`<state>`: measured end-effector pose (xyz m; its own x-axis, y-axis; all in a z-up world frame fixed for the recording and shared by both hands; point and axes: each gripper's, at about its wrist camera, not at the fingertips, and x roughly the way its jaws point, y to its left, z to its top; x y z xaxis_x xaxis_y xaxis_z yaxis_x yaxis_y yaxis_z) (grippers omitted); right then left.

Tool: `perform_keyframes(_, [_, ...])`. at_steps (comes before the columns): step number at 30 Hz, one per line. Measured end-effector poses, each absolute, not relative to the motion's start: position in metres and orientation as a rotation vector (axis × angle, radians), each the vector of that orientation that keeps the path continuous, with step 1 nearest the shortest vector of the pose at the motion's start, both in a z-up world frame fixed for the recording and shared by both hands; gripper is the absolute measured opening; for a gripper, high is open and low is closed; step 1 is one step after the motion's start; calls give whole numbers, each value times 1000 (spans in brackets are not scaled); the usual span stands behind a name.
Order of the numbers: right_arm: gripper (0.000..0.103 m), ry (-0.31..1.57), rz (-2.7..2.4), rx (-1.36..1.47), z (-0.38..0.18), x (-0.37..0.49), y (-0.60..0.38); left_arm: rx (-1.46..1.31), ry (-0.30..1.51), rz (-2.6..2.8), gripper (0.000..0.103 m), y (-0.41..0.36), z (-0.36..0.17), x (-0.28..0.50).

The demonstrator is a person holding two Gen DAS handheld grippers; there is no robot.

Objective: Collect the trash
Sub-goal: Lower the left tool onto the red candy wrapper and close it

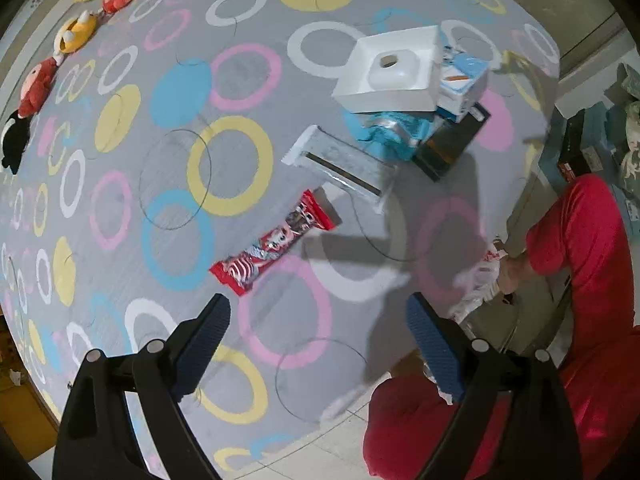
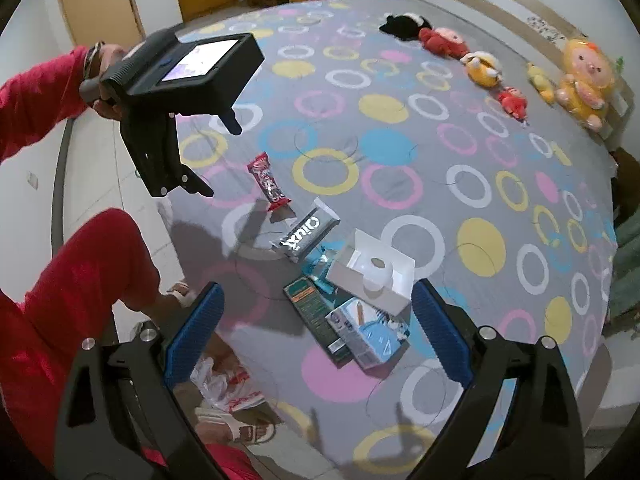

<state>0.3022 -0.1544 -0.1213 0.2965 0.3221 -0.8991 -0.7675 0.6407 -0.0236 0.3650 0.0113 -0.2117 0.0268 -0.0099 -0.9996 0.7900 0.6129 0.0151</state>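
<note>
one red wrapper [image 1: 276,242], one silver wrapper [image 1: 340,162] and three boxes [image 1: 390,70] lay on the bed; left gripper [image 1: 320,338] and right gripper [image 2: 316,334] both gaped wide, empty.

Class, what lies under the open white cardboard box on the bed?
The white cardboard box rests on crumpled blue wrapping and a pale blue carton. Anything else beneath is hidden.

Snack wrapper [image 1: 276,243] on bed [image 1: 120,184], foil pack [image 1: 340,164] just beside, box pile [image 1: 404,92] behind, plush toys [image 1: 76,32] along far edge.
</note>
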Motion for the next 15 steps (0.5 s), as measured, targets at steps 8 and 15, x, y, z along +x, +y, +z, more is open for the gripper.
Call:
perform_keyframes(8, [92,1106,816,-560,-146,330,-141,772,1455,-754,87,6,-239,383])
perform_keyframes(15, [92,1177,819,-560,-173,355,-138,795,1489,-777,87,6,-263,395])
